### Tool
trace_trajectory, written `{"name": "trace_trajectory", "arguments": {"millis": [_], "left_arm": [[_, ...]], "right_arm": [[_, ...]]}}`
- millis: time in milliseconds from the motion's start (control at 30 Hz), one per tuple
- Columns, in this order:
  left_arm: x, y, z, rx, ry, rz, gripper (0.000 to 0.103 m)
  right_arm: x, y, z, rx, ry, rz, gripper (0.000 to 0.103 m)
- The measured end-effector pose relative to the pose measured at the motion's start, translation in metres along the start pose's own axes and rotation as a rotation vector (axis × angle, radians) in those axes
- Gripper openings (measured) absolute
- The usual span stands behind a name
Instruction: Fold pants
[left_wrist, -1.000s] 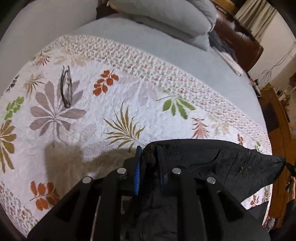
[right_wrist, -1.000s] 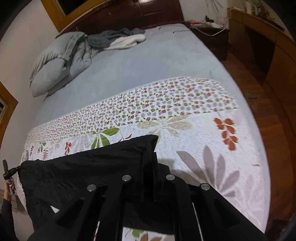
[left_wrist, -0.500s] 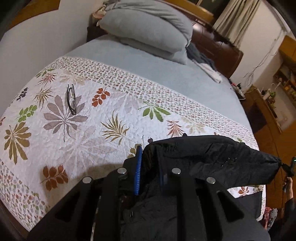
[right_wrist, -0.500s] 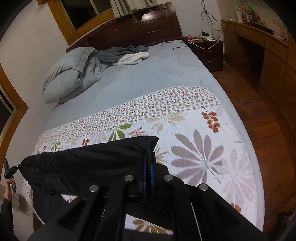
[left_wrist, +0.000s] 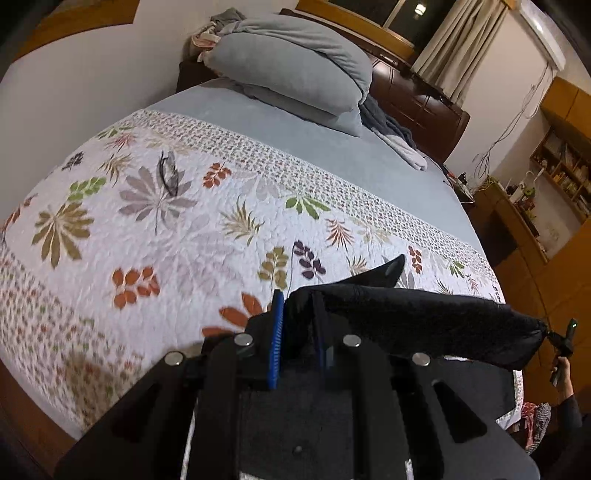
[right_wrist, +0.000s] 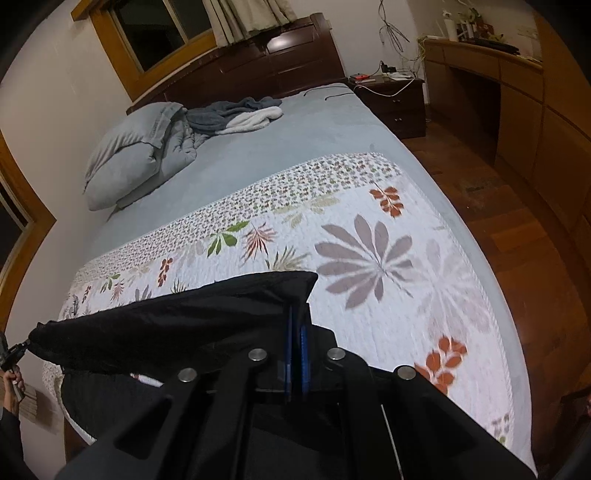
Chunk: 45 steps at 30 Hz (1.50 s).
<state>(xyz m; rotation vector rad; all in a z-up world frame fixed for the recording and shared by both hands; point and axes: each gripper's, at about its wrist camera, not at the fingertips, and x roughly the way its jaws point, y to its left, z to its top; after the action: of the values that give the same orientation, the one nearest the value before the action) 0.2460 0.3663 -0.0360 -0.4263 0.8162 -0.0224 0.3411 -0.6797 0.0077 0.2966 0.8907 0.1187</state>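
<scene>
Bedroom with a wide bed (left_wrist: 332, 147) under a leaf-print quilt (left_wrist: 166, 229); folded glasses (left_wrist: 168, 173) lie on the quilt at the far left, and grey pillows (left_wrist: 295, 70) sit at the headboard. Nearer, the left claw (left_wrist: 297, 332) has its blue pads pinching one top corner of the black pants (left_wrist: 424, 317). From there the pants stretch taut in the air above the quilt's near edge, the rest hanging below. At the other corner, the right claw (right_wrist: 295, 339) is pressed together on the fabric (right_wrist: 177, 314).
</scene>
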Motion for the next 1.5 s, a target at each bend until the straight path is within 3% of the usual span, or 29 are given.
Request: {"name": "trace_trajectory", "arguments": {"millis": [233,267,400,467,600,667,700,733,767,833,900,1000,1100,1267,1367,1500], "left_arm": [[-0.013,0.017,-0.037,-0.018,0.004,0.007,0.011],[-0.015,0.021,-0.042,-0.023,0.004,0.010,0.000],[-0.024,0.053,-0.062,-0.114,-0.013,0.002,0.000],[-0.022,0.060,-0.077,-0.111,0.012,0.011,0.000],[-0.015,0.066,-0.111,-0.138,0.051,-0.005,0.000],[-0.014,0.051,-0.129,-0.107,0.064,-0.010,0.001],[-0.013,0.039,-0.138,-0.088,0.070,-0.020,0.006],[-0.011,0.025,-0.148,-0.060,0.080,-0.031,0.021],[-0.010,0.002,-0.161,-0.020,0.082,-0.036,0.047],[-0.004,-0.032,-0.185,0.009,0.084,-0.093,0.080],[0.012,-0.070,-0.213,0.045,0.130,-0.184,0.080],[0.049,-0.102,-0.249,-0.032,0.223,-0.324,0.081],[0.083,-0.102,-0.266,-0.161,0.255,-0.347,0.081],[0.101,-0.080,-0.270,-0.389,0.231,-0.390,0.085],[0.094,-0.075,-0.269,-0.415,0.196,-0.378,0.085],[0.087,-0.071,-0.274,-0.476,0.238,-0.356,0.085]], "right_arm": [[-0.025,-0.002,-0.038,0.013,-0.046,0.000,0.003],[-0.028,-0.001,-0.042,0.017,-0.053,0.005,0.003],[-0.041,0.004,-0.052,0.007,-0.074,0.004,0.003],[-0.047,0.007,-0.059,-0.002,-0.083,0.003,0.003],[-0.060,0.018,-0.078,-0.029,-0.101,0.010,0.004],[-0.064,0.026,-0.089,-0.059,-0.103,-0.009,0.004],[-0.067,0.029,-0.095,-0.066,-0.109,-0.012,0.004],[-0.070,0.032,-0.099,-0.075,-0.114,-0.020,0.004],[-0.074,0.034,-0.104,-0.083,-0.122,-0.026,0.004],[-0.079,0.036,-0.112,-0.093,-0.127,-0.039,0.004],[-0.082,0.034,-0.118,-0.092,-0.130,-0.048,0.004],[-0.083,0.032,-0.122,-0.078,-0.130,-0.043,0.004],[-0.084,0.033,-0.123,-0.078,-0.126,-0.041,0.004],[-0.085,0.034,-0.124,-0.079,-0.120,-0.039,0.004],[-0.084,0.034,-0.126,-0.075,-0.120,-0.039,0.004],[-0.084,0.032,-0.128,-0.066,-0.123,-0.031,0.004]]}}
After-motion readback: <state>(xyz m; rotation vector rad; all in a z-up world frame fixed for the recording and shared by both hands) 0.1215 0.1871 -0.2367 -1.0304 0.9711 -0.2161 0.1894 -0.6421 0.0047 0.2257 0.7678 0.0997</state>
